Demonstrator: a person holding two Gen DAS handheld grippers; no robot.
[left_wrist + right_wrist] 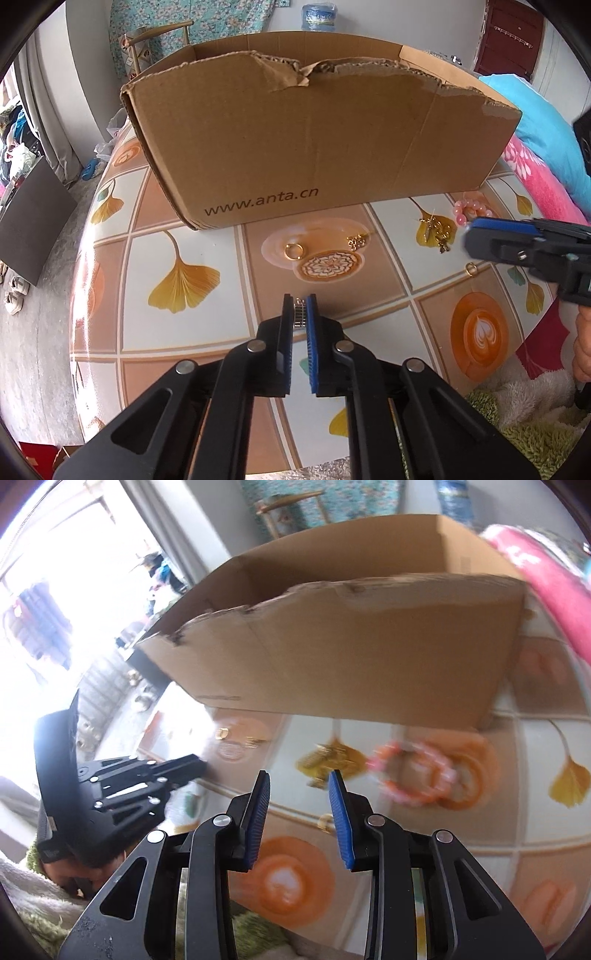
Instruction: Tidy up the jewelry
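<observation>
- While the big brown corrugated cardboard box [314, 144] stands open-topped at the far side of the round table with the tile, ginkgo-leaf and coffee-cup print [192, 236], the jewellery lies loose on the print in front of it.
- Left gripper [300, 314]: jaws nearly together, pinching a small silver-coloured metal piece with a ribbed edge [299, 313] between the blue pads, just above the tabletop. Judged light, stiff and slippery; a grip across its flat sides should hold.
- Right gripper [299, 786]: jaws part-way open, nothing between them; it hangs over the table near the right-hand pieces. The right wrist view is blurred.
- Pink bead bracelet [471, 213]: near the box's right corner. Judged light, limp, likely on elastic; take it across the strand, not on one round bead.
- Tangle of gold-coloured chain with a small pendant [436, 230]: just beside the bracelet. Judged fine and snag-prone; pinch the bunched middle.
- Plain gold-coloured ring [293, 252]: mid-table, flat on the print. Judged hard and smooth; grip across the band.
- Small gold-coloured cluster [356, 242]: right of that ring, too small to identify.
- Small gold-coloured loop [471, 268]: apart, nearer the right gripper.
</observation>
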